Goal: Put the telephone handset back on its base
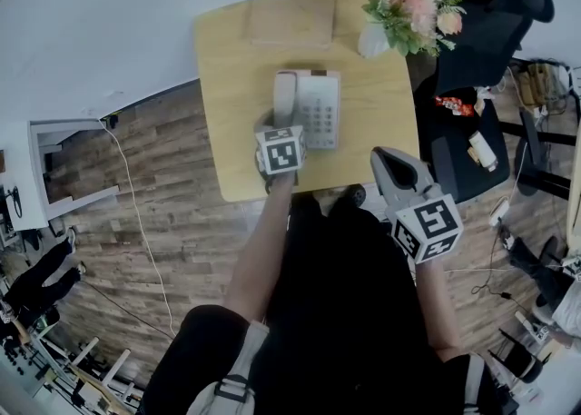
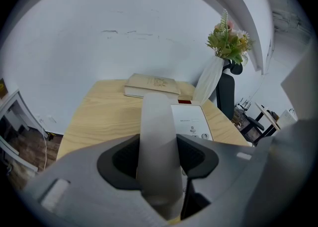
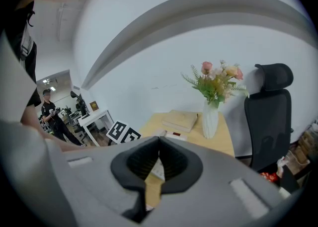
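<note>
A white handset (image 1: pixel 284 98) lies lengthwise over the left side of the white telephone base (image 1: pixel 320 110) on the wooden table (image 1: pixel 227 86). I cannot tell whether it rests in the cradle or hovers just above. My left gripper (image 1: pixel 275 124) is shut on the handset's near end. In the left gripper view the handset (image 2: pixel 158 136) fills the gap between the dark pads of the left gripper (image 2: pixel 158 160), and the base (image 2: pixel 191 119) is beside it. My right gripper (image 1: pixel 381 158) hangs over the table's near right edge, shut and empty, its tips touching in the right gripper view (image 3: pixel 159 140).
A closed book (image 1: pixel 290 20) lies at the table's far edge. A white vase of flowers (image 1: pixel 410 12) stands at the far right corner. A black office chair (image 1: pixel 495 18) is right of the table. A person (image 3: pixel 52 114) stands far off to the left.
</note>
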